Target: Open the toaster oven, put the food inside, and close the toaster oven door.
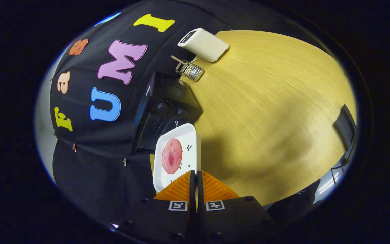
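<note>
Gripper (195,178) pinches the rim of a white tray (190,137) bearing a pink food slice (172,156), jaws nearly closed, held tilted just before the black oven (168,108). Slice may slide off; thin edge grip could slip.

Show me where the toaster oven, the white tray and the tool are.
toaster oven (168,108): gripper view, its knob panel.
white tray (190,142): gripper view, bare part beside the food.
tool (195,179): gripper view, between its fingertips, shut on the tray's edge.
</note>
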Demonstrator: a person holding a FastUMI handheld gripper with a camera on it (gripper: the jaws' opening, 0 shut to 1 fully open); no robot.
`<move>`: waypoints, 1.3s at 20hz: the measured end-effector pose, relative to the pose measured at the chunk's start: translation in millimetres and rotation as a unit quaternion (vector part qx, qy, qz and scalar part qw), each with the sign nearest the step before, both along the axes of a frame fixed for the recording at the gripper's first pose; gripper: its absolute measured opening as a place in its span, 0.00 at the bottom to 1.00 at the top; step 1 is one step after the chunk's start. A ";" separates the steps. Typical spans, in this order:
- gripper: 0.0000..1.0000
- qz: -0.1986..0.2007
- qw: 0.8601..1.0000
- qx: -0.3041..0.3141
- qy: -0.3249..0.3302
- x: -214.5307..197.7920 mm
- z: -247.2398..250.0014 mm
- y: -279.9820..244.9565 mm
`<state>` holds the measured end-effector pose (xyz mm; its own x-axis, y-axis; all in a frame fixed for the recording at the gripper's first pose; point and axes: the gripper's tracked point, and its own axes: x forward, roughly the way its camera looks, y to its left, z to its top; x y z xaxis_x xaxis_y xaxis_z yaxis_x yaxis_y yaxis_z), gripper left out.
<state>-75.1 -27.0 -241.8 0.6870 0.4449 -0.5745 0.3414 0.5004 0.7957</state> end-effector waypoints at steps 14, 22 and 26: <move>0.05 -0.004 1.000 -0.005 -0.017 78.6 -3.2 91.7; 0.05 -0.059 0.998 0.007 -0.017 136.1 -20.9 116.9; 0.05 -0.098 0.995 0.016 -0.022 170.8 -30.2 128.4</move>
<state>95.8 101.5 -272.0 0.7860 0.3187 -0.5297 0.3943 0.4014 0.8267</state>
